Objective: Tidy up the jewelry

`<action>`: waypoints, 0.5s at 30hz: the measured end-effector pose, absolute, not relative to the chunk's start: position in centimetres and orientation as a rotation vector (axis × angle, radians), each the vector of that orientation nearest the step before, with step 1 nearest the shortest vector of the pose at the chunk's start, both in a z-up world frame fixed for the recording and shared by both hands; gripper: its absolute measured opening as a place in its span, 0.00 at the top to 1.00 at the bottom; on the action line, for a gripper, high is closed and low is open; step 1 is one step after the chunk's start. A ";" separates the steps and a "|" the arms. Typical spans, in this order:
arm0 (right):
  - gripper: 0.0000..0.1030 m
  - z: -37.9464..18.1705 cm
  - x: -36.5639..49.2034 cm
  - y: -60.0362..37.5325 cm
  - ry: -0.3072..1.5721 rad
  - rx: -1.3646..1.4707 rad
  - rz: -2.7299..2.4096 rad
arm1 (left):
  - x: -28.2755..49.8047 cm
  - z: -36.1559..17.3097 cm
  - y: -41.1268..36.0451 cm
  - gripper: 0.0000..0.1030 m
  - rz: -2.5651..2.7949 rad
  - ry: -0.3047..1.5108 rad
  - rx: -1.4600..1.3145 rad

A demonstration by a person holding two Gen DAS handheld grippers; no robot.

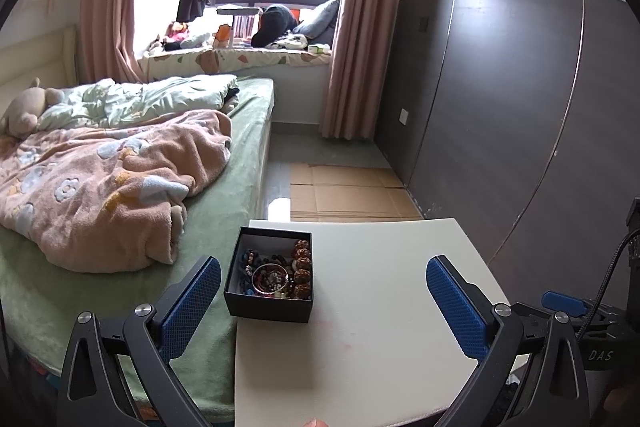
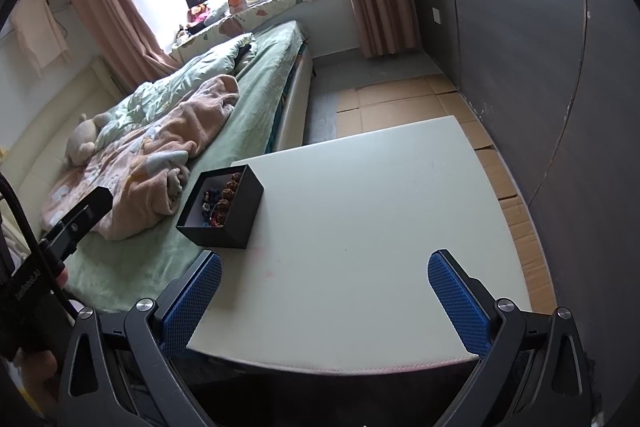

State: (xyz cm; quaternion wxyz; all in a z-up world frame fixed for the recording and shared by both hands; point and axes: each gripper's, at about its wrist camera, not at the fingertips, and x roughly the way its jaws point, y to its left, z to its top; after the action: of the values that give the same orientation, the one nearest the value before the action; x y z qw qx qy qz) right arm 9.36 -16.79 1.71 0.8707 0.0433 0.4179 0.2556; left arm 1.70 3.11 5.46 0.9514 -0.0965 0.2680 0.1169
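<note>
A small black open box (image 1: 269,307) sits at the left side of a white table (image 1: 380,327). It holds several bead bracelets, a pink bangle (image 1: 270,279) and large brown carved beads (image 1: 303,269). My left gripper (image 1: 323,275) is open and empty, just behind the box, with the box between its blue pads (image 1: 188,311). In the right wrist view the box (image 2: 228,223) lies ahead to the left. My right gripper (image 2: 324,269) is open and empty over the table's near edge (image 2: 360,367). The left gripper (image 2: 76,219) shows at the far left.
A bed (image 1: 224,227) with a green sheet, a pink blanket (image 1: 108,183) and a plush toy (image 1: 28,107) touches the table's left side. A dark wardrobe wall (image 1: 520,107) stands on the right. Flattened cardboard (image 1: 348,195) covers the floor beyond the table.
</note>
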 end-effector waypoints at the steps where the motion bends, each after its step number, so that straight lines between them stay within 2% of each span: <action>1: 0.00 1.7 9.4 -16.8 0.874 0.089 0.533 | 1.7 5.5 3.1 0.00 0.239 0.545 -0.194; 15: 0.00 1.1 9.8 -16.6 0.886 0.081 0.526 | 1.7 5.6 3.1 0.00 0.242 0.546 -0.205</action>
State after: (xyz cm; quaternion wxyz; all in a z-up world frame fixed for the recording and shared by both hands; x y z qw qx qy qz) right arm 9.78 -16.63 1.13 0.8695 0.0386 0.4235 0.2513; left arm 1.69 3.13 5.56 0.9506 -0.1010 0.2684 0.1190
